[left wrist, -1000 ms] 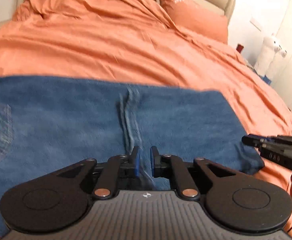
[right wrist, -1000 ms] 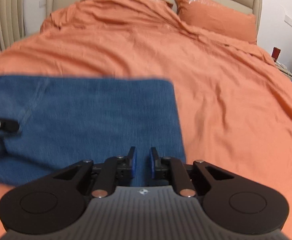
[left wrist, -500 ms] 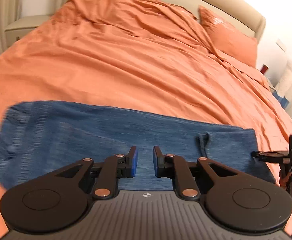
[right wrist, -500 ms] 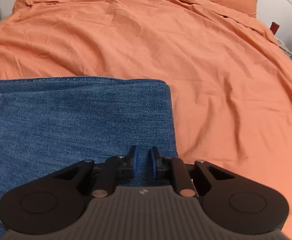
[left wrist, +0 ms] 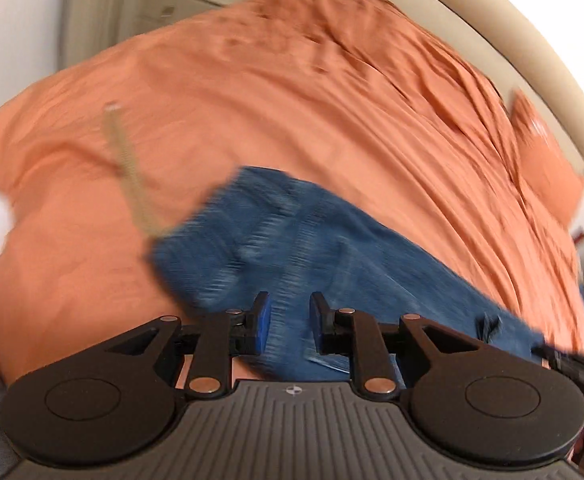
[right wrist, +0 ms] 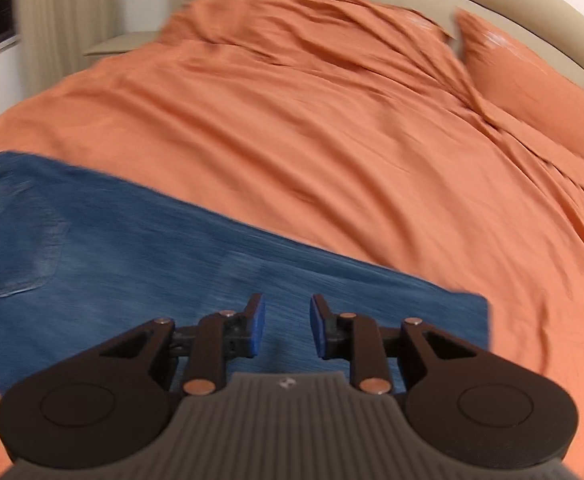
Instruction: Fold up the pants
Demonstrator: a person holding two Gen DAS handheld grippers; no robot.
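Risk: both views are motion-blurred, so a rushed grab could pinch only the top denim layer or snag the orange duvet (right wrist: 331, 152) and skew the fold. Jeans (right wrist: 140, 264) lie flat, folded lengthwise, on the bed. Left gripper (left wrist: 284, 322) hovers over the waist end, fingers released, holding nothing. Right gripper (right wrist: 287, 326) hangs over the leg end, fingers apart, empty too.
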